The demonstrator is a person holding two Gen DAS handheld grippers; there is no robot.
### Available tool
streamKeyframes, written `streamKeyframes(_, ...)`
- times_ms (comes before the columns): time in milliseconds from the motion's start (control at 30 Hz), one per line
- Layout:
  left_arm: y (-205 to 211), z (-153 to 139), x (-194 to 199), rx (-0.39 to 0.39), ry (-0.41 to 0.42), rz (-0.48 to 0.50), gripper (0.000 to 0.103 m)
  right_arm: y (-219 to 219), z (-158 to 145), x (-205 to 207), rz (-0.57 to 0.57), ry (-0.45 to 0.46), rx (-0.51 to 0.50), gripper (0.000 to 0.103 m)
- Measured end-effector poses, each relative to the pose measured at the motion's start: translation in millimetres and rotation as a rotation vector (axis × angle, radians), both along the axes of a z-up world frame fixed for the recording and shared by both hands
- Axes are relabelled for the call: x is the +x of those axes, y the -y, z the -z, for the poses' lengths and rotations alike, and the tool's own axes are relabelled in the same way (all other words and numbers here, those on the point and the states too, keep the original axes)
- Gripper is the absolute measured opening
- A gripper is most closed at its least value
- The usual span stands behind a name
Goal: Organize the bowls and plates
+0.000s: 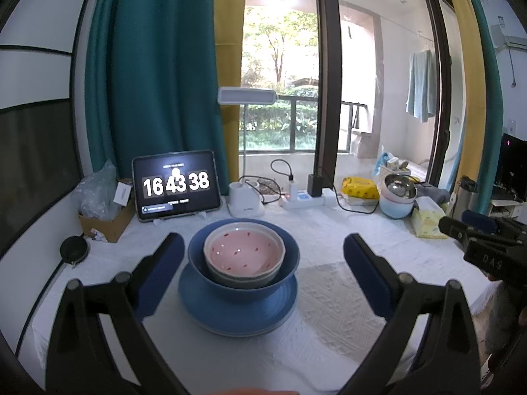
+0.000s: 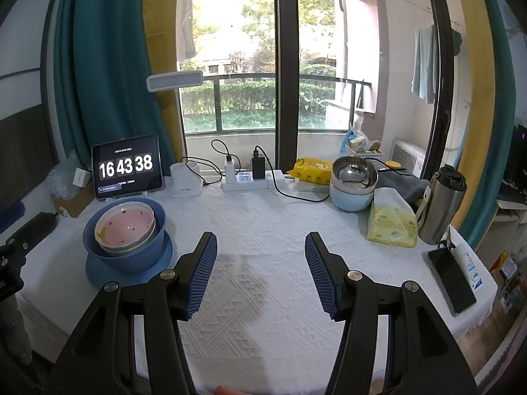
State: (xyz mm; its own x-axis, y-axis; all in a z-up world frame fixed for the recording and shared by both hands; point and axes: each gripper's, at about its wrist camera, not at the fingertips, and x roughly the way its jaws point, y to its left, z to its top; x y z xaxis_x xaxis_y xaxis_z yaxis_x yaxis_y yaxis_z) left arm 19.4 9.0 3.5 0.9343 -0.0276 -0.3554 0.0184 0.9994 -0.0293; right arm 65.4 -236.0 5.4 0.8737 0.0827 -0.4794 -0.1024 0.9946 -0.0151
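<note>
Bowls (image 1: 243, 256) before tablet (image 1: 176, 184) reading "16 43 38"

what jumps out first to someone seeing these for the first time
A pink speckled ceramic bowl nested in a deep blue bowl on a blue plate sits mid-table, framed by the open left tool. Behind it, a black tablet clock glows 16 43 38.

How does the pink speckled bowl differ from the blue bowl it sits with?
The pink bowl is pale pink inside with small red flecks; the blue bowl is plain dark blue. The pink bowl is smaller and nests inside the blue bowl, which rests directly on the blue plate. In the right wrist view the pink bowl sits slightly tilted, the blue bowl level. Both are round, upright and empty.
</note>
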Motion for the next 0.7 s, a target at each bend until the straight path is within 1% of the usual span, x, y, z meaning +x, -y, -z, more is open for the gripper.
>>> streamKeyframes(500, -0.3, 0.2, 0.7, 0.002, -0.002, -0.002, 0.098, 2.3, 0.6, 2.6, 0.002, -0.005, 0.000, 0.059)
streamKeyframes(700, 0.2, 4.5, 5.7, 0.010, -0.019, -0.003, 0.098, 2.1, 0.5, 2.8, 0.001, -0.004, 0.000, 0.059)
